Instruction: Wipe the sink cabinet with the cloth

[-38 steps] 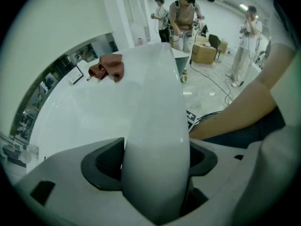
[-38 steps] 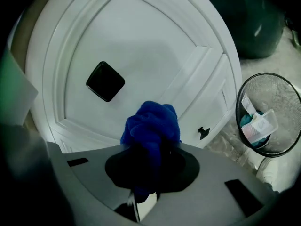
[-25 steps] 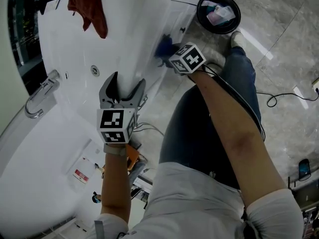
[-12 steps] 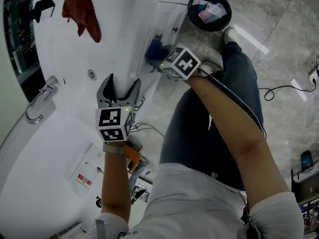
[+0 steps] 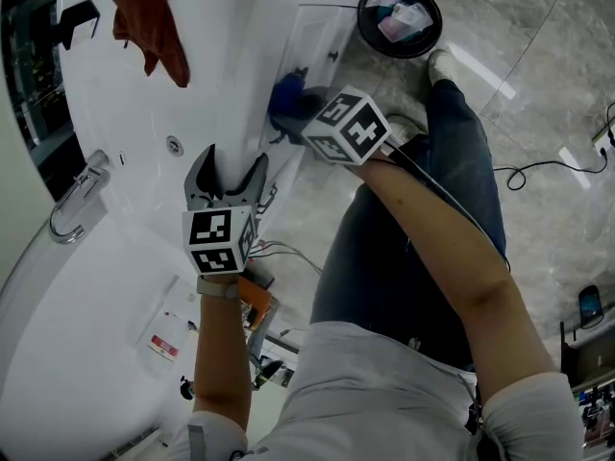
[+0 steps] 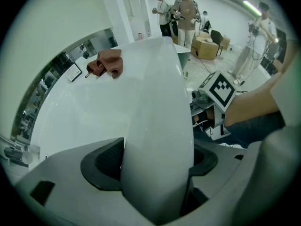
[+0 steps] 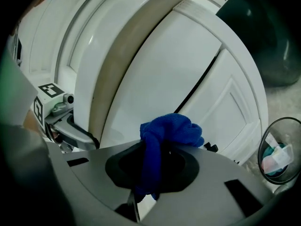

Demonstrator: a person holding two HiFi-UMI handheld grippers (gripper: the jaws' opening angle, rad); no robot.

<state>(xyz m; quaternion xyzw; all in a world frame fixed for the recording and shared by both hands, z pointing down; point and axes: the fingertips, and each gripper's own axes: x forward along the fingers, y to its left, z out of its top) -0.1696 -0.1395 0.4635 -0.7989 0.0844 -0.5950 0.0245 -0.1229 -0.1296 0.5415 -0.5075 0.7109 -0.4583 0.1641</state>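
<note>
Grey marble floor on the right, white sink counter on the left.

Head view: left gripper (image 5: pixel 231 164) straddles the counter rim (image 5: pixel 235 84). Right gripper (image 5: pixel 298 113) holds the blue cloth (image 5: pixel 285 97) at the sink cabinet door (image 5: pixel 315 36). Red rag (image 5: pixel 149 27) lies on the counter, wire bin (image 5: pixel 399 17) stands on the floor beyond.

Left gripper view: jaws clamped on the rim, one either side.

Right gripper view: jaws pinched on the cloth, its wad against the white door panel.

White sink countertop (image 5: pixel 115 104), rust-red cloth (image 5: pixel 149 27) lying on it, wire bin (image 5: pixel 361 15) on grey floor (image 5: pixel 548 84)
</note>
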